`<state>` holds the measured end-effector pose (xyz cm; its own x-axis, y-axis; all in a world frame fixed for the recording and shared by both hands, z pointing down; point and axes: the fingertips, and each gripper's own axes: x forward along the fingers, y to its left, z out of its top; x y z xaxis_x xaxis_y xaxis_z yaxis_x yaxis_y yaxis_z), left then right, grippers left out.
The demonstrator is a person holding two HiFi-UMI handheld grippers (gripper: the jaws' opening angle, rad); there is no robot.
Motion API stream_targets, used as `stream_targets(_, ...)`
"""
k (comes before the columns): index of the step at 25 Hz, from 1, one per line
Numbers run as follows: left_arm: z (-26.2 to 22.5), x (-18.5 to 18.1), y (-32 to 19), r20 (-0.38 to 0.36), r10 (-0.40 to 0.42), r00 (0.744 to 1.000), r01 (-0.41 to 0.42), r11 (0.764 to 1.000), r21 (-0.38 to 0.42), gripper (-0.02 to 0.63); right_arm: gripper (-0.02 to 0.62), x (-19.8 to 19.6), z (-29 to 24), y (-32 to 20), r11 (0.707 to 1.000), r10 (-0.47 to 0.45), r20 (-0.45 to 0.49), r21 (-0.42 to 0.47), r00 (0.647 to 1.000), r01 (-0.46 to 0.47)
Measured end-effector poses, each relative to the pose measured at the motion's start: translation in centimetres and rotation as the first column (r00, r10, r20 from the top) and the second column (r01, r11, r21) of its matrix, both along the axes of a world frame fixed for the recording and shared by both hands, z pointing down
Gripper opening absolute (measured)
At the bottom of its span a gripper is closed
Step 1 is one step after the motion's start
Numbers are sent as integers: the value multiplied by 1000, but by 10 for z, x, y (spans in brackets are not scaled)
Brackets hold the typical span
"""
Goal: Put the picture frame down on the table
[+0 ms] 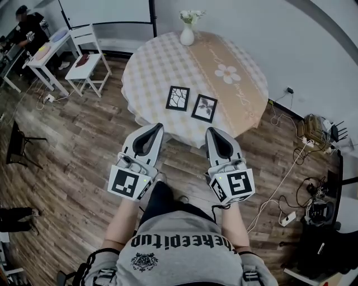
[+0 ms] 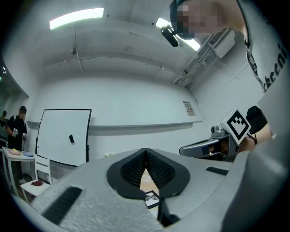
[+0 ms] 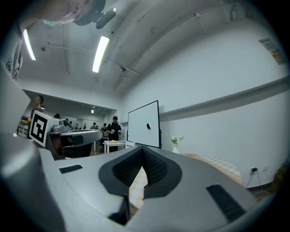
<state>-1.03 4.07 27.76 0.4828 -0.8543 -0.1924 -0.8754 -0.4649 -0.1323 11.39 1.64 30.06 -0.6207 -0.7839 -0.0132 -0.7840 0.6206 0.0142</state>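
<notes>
Wooden floor (image 1: 67, 151) lies under me; my left gripper (image 1: 152, 129) and right gripper (image 1: 214, 134) are both pinched shut on nothing, just short of the round table's (image 1: 151, 61) near edge; left picture frame (image 1: 178, 98) and right picture frame (image 1: 204, 108) seem to lie flat near that edge, ahead of both grippers, apart from them; vase (image 1: 187, 33) at the far edge; whiteboard (image 1: 106, 11) beyond, cut off above.

Long white ceiling strip lights (image 2: 77, 18) are glowing at eleven o'clock in both gripper views; soft, even light is falling on the round checked-cloth table (image 1: 145, 72); fisheye bending and dark vignetting are crowding every edge
</notes>
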Motion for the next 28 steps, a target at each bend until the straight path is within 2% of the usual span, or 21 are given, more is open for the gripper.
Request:
stream_targets(11, -2, 7, 8, 9, 6, 1000, -6, 1000, 6, 14, 5, 3, -3, 9, 1000, -14, -9, 14, 1000, 14)
stream_targets(28, 2, -10, -9, 5, -4, 1000, 4, 1000, -10, 14, 5, -11, 0, -7, 1000, -7, -8, 5, 1000, 7)
